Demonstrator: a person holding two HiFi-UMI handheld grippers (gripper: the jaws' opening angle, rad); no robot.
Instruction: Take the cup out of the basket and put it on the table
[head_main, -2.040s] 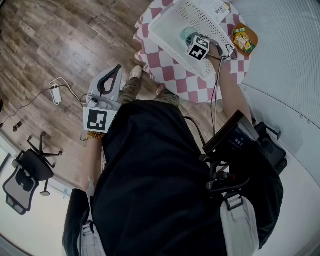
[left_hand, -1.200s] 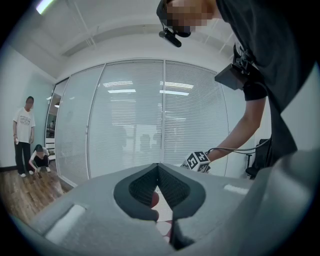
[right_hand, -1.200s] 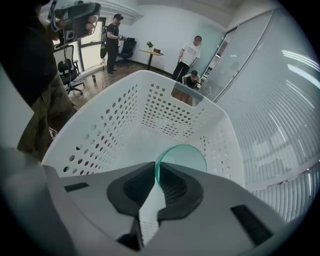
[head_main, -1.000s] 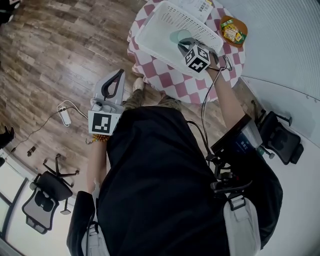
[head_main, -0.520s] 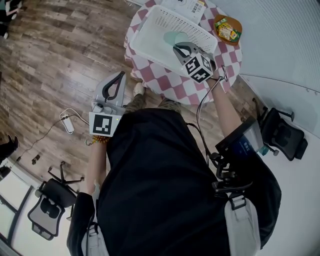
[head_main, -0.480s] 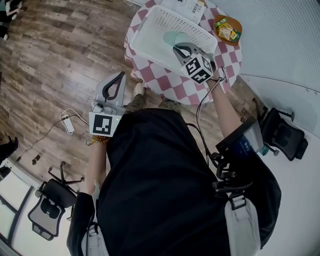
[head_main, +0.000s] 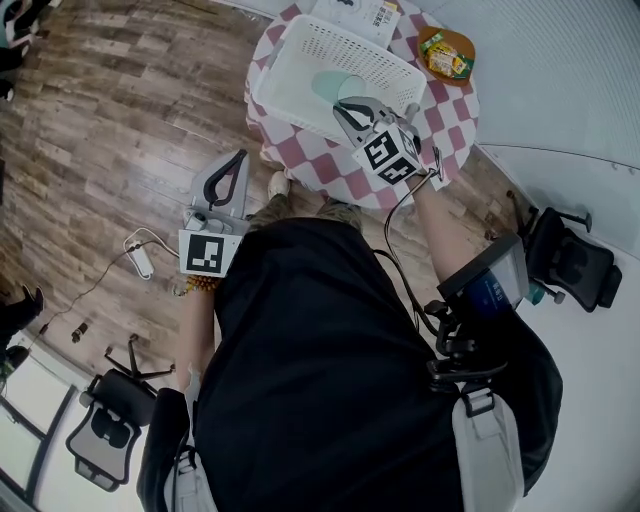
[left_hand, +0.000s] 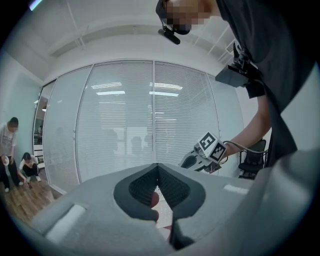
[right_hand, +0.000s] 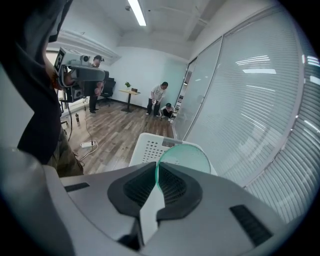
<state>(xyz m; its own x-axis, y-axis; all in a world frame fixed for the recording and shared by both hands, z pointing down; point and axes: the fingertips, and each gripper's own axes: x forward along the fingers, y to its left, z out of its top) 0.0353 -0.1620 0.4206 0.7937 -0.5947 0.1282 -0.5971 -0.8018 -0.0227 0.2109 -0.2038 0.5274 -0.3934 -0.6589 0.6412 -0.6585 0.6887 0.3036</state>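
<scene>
Vs 2 s back: R gripper (head_main: 345, 107) was down inside the basket (head_main: 300, 50) at the cup (head_main: 328, 88). Now it's drawn back toward me and the cup's come w/ it. Jaws are pinched on the cup's edge, thin teal wall between the pads, and in the right gripper view the cup shows as a round teal disc w/ the basket behind it. So the cup's hanging from the R gripper over the basket, not on the table (head_main: 455, 110) yet. Can't tell from the head view if it's fully clear of the basket wall. L gripper (head_main: 238, 158) hasn't changed, down by my left side over the floor (head_main: 110, 120), jaws pressed together. Head view has drifted a bit too, the power strip (head_main: 140, 262) sits lower in frame now. Surface: small round table, pink/white check cloth, the white perforated basket takes up most of it. There's an orange dish (head_main: 446, 50) w/ snack packs near the far edge and some printed paper (head_main: 360, 12) just past the basket. Room: wood plank floor, office chairs (head_main: 105, 440) either side, and a glass wall w/ blinds (left_hand: 150, 115) right by the table. A few people (right_hand: 160, 97) stand at the far end and a strip light (right_hand: 136, 12) runs overhead.
</scene>
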